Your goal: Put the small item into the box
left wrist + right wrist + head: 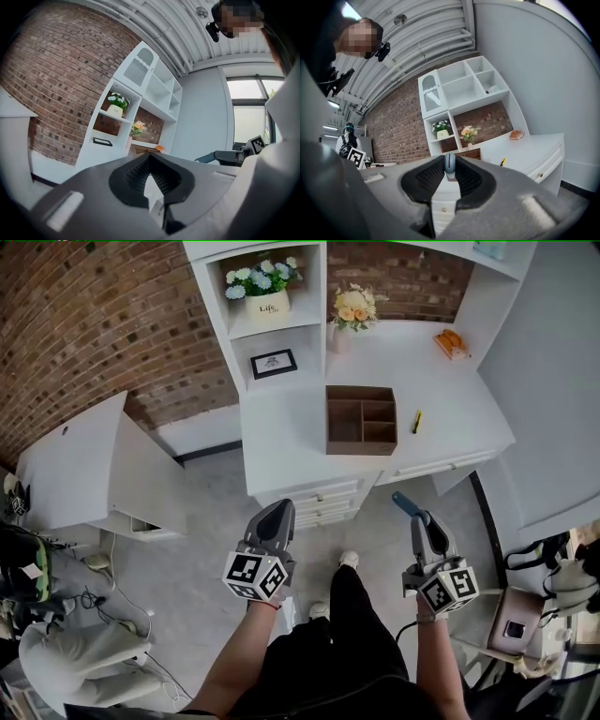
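Note:
The brown wooden box (361, 420), divided into compartments, sits on the white desk (300, 427); it also shows in the right gripper view as the box (469, 153) behind the jaws. My right gripper (419, 517) hangs in front of the desk, below its drawers, shut on a small blue-grey item (405, 502). That item (449, 165) stands upright, pinched between the jaw tips of the right gripper (449, 174). My left gripper (279, 510) is at the same height to the left. Its jaws meet at the tips of the left gripper (149, 158) with nothing between them.
A yellow pen (416, 421) lies on the desk right of the box. An orange object (451, 341) is at the back right, a flower vase (353, 307) behind the box. Shelves hold a flower pot (266, 292) and a picture frame (273, 363). Drawers (319, 501) face me. A white cabinet (103, 465) stands left.

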Action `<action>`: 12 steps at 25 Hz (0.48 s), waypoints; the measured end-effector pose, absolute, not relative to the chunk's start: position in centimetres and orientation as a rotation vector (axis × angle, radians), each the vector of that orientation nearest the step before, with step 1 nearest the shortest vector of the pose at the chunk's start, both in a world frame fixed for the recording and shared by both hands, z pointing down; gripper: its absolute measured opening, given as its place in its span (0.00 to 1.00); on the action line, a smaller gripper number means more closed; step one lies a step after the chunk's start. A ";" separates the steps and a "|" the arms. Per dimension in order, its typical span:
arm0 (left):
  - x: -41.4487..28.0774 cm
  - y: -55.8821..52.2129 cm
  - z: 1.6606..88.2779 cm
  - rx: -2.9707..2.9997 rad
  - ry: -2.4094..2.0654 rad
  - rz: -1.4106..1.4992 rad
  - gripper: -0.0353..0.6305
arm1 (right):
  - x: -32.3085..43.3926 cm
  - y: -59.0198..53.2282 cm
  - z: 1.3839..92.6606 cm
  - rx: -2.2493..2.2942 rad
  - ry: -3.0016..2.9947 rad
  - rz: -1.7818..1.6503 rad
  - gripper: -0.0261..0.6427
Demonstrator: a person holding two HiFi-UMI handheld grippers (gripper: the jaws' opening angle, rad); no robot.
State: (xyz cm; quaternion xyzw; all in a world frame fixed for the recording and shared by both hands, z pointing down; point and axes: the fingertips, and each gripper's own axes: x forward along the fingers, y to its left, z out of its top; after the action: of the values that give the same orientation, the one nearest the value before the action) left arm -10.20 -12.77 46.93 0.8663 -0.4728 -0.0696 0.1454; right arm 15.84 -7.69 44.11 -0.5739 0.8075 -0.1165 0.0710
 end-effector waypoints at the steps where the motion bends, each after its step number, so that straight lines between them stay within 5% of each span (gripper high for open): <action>1: -10.1 -13.3 46.9 2.497 -1.365 -0.203 0.06 | 15.9 -8.3 44.2 -1.720 2.429 -0.348 0.14; 12: -8.3 -20.4 46.6 2.487 -1.397 -0.186 0.06 | 17.2 -16.7 44.8 -1.661 2.471 -0.363 0.14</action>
State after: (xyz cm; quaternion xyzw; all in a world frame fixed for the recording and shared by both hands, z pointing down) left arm -8.31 -20.40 46.65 0.8613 -0.4838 -0.0646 0.1411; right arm 17.19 -16.66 44.77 -0.5525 0.8217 -0.1207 0.0708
